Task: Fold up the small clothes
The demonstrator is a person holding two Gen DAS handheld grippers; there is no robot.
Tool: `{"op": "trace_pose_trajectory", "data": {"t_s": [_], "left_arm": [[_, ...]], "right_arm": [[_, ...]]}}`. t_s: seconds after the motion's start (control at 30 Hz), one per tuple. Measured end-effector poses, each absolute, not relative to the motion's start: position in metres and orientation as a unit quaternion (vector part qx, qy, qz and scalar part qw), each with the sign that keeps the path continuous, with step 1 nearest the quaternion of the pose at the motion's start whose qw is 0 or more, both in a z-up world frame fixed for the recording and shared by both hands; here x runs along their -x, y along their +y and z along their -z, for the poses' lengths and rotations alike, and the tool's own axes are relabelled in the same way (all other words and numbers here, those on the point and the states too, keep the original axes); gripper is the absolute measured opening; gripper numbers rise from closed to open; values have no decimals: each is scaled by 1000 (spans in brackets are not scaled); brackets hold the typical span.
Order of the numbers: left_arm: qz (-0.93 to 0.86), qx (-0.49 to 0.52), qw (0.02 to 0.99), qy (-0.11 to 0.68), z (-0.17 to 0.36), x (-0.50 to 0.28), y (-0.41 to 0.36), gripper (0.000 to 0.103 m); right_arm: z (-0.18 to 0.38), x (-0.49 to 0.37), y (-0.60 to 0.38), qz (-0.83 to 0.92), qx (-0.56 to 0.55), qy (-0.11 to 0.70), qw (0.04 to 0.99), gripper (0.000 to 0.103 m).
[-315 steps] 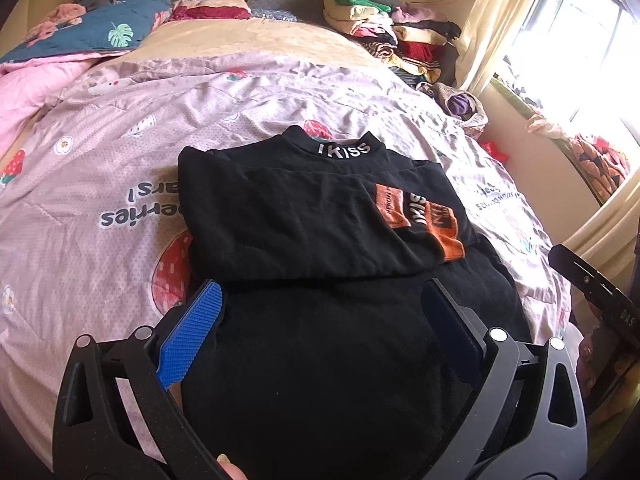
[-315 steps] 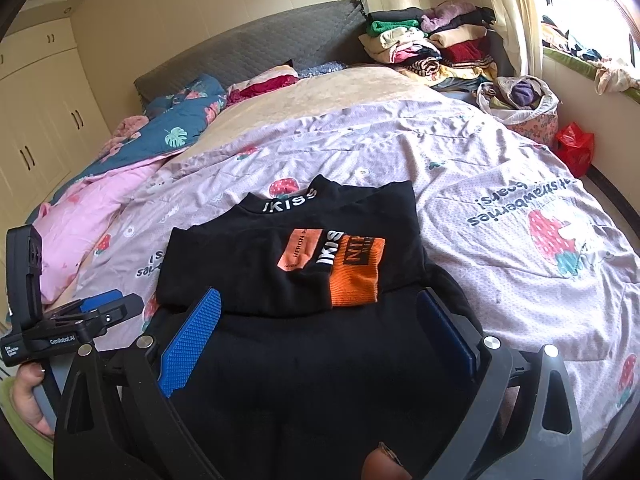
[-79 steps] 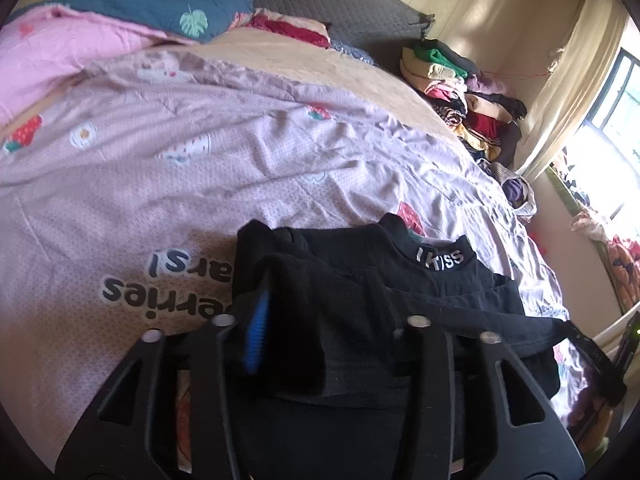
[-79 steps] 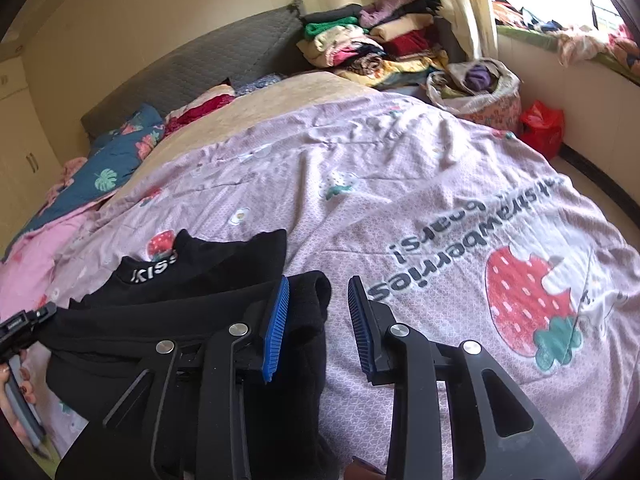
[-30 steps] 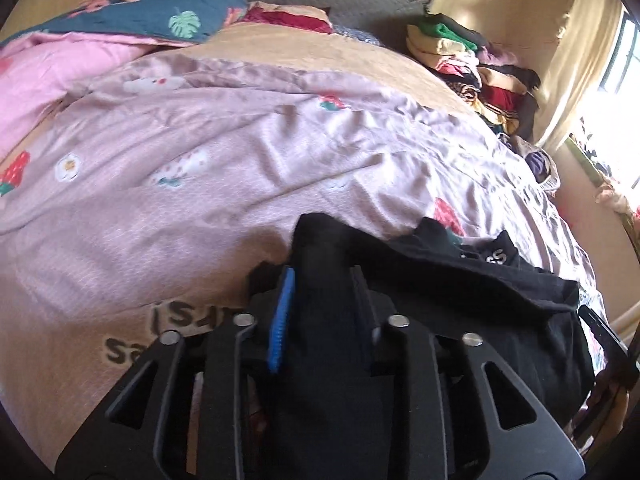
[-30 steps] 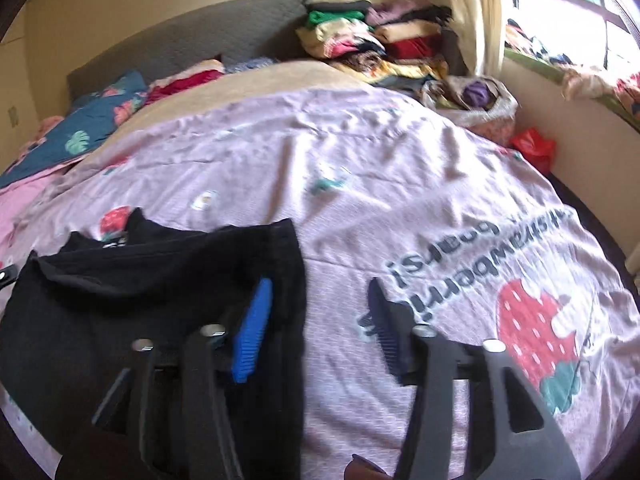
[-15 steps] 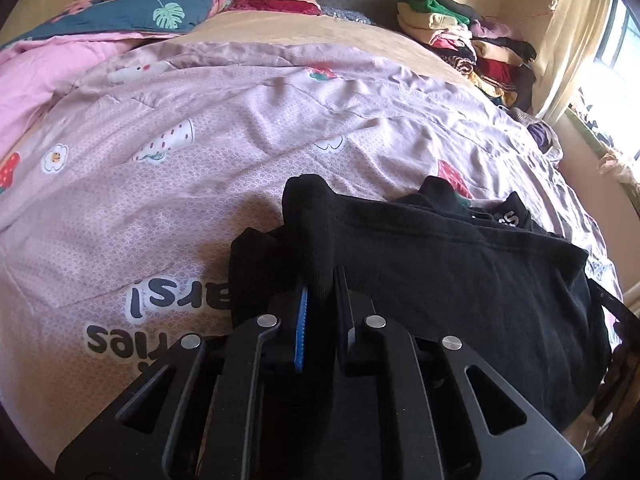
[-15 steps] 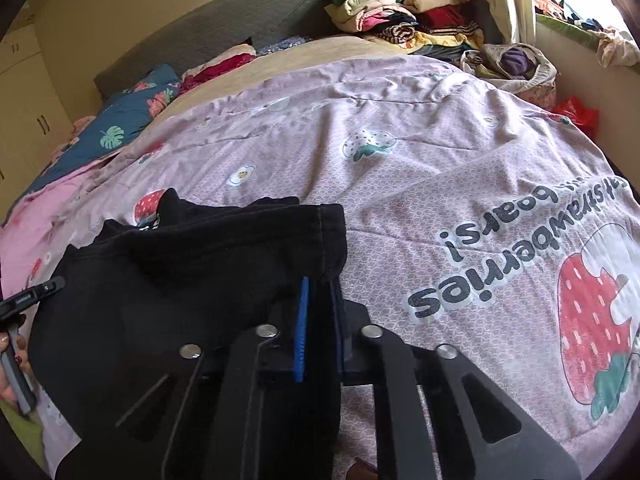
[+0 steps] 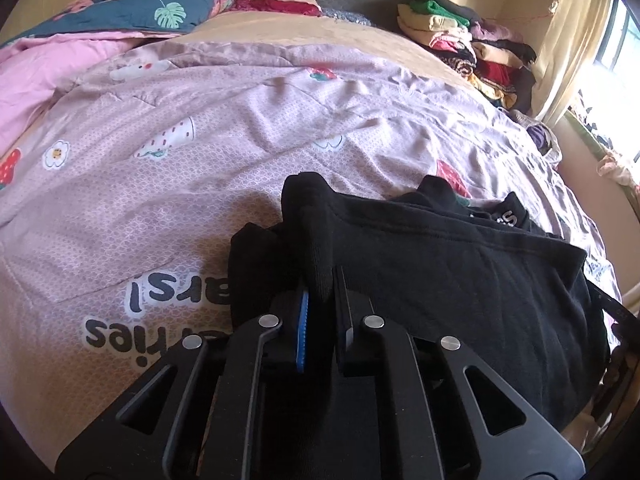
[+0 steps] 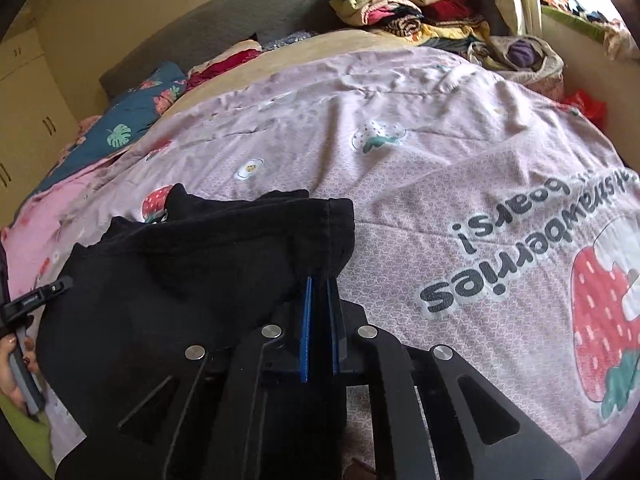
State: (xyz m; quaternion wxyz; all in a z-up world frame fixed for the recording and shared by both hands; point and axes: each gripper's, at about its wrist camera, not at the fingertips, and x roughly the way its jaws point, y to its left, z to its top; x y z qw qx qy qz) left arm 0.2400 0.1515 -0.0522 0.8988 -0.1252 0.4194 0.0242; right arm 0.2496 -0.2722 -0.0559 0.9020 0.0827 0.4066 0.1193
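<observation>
Two grippers are clamped on one black shirt (image 9: 460, 280) lying on the bed's lilac strawberry-print quilt (image 9: 160, 184). The left gripper (image 9: 320, 300) has its jaws pinched tight on a raised fold at the shirt's left corner, and the right gripper (image 10: 320, 300) is closed just as tight on the hemmed right corner. Between them the cloth sags in loose folds, its collar edge towards the headboard. A stack of folded clothes (image 10: 400, 0) sits well apart at the far corner of the bed.
</observation>
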Motion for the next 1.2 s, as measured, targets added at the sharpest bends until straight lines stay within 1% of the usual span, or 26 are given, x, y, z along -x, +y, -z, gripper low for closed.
{"op": "trace_pose_trajectory", "data": {"t_s": [0.27,0.37,0.47,0.63,0.8,0.9,1.0,1.07,1.1,1.13,1.2], "left_arm": [[-20,149,924,351,13,-206,159,3],[-27,153,930,332,5,-194,164,4],[-40,161,931,324,4,-190,173,4],[-56,174,922,340,20,-197,187,4],[-53,179,909,372,43,-207,186,4],[-53,183,905,381,49,-208,185,10],[-46,194,901,386,50,-203,187,16],[-42,195,901,386,46,-197,187,22],[-39,196,901,386,44,-195,186,28],[-34,198,900,387,43,-191,186,31],[-24,203,897,392,41,-184,185,33]], "right_arm": [[6,-229,-283,-141,-102,329,928,6],[-8,-221,-275,-146,-89,298,939,6],[-12,-221,-268,-142,-80,285,945,6],[-1,-236,-263,-127,-64,303,942,6],[31,-253,-264,-91,-56,344,933,6],[48,-258,-262,-77,-46,368,925,7],[51,-258,-263,-68,-50,377,922,13],[47,-254,-267,-64,-56,378,922,31],[45,-253,-270,-64,-62,377,922,32],[42,-250,-274,-68,-70,377,921,33],[36,-245,-282,-79,-93,381,917,36]]}}
